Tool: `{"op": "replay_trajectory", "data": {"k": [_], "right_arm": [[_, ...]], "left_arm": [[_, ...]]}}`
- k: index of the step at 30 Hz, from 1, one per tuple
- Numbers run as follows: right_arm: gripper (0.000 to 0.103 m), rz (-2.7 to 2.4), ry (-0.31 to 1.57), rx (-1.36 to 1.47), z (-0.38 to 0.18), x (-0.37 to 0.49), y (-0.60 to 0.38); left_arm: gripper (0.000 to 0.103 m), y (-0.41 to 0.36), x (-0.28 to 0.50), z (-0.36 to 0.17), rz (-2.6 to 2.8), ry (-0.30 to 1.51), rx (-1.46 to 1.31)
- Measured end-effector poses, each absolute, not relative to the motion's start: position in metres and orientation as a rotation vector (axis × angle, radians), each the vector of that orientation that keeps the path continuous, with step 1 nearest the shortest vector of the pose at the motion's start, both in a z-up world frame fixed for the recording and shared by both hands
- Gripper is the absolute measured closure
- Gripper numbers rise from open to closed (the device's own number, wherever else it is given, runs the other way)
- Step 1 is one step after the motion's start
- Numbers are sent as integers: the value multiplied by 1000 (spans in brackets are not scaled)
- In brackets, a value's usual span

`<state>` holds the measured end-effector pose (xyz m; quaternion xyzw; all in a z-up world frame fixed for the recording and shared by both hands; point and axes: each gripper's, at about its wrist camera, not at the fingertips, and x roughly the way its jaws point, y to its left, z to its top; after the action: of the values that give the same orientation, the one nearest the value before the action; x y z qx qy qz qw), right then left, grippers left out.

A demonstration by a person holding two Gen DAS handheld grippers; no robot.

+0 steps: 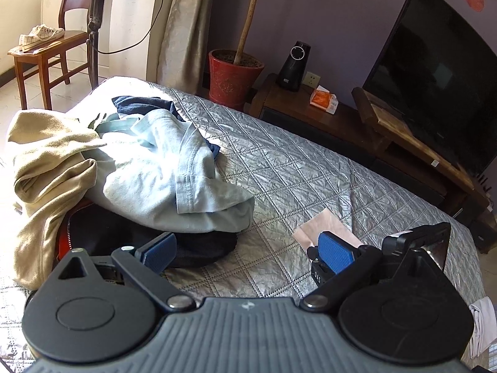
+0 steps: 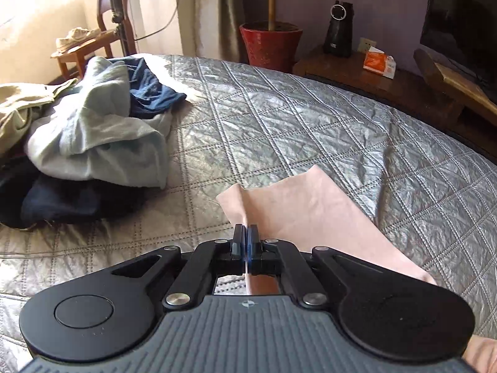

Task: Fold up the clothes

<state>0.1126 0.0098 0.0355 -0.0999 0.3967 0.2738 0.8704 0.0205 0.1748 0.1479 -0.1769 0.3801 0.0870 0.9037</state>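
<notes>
A pale pink cloth [image 2: 310,211] lies on the grey quilted bed [image 2: 279,124]. My right gripper [image 2: 247,242] is shut on the cloth's near edge and lifts it slightly. In the left wrist view my left gripper [image 1: 248,251] is open and empty above the quilt, and the pink cloth [image 1: 323,223] shows just beyond its right finger [image 1: 337,256]. A pile of unfolded clothes sits to the left: a light blue garment [image 1: 161,171] on top, a beige one [image 1: 46,161], dark ones [image 1: 198,245] beneath. The pile also shows in the right wrist view [image 2: 102,130].
A wooden TV stand [image 1: 357,124] with a television [image 1: 435,71], a black speaker [image 1: 293,65] and an orange tissue pack [image 1: 324,99] runs along the bed's far side. A red plant pot [image 1: 233,74], a fan pole [image 1: 93,25] and a chair with shoes [image 1: 40,49] stand beyond.
</notes>
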Motion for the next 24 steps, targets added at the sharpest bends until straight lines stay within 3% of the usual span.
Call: {"op": "replay_trajectory", "data": {"k": [2, 5, 6, 7, 9, 11, 14, 24], "right_arm": [[102, 693, 762, -229, 52, 85, 14], [99, 964, 847, -213, 58, 48, 17], [90, 1001, 837, -249, 59, 33, 16], [73, 990, 820, -258, 61, 22, 13], [59, 957, 798, -214, 67, 10, -2], [60, 905, 794, -116, 74, 11, -23], [45, 767, 823, -38, 81, 28, -56], [41, 122, 798, 497, 55, 36, -258]], "left_arm": [[6, 177, 20, 148, 187, 782, -375], [6, 181, 18, 149, 197, 776, -389], [6, 182, 18, 149, 199, 774, -390], [6, 183, 17, 149, 201, 774, -389], [6, 184, 17, 149, 206, 775, -386], [6, 188, 17, 149, 216, 775, -380], [6, 194, 17, 146, 236, 785, -358], [3, 194, 33, 118, 176, 877, -180]]}}
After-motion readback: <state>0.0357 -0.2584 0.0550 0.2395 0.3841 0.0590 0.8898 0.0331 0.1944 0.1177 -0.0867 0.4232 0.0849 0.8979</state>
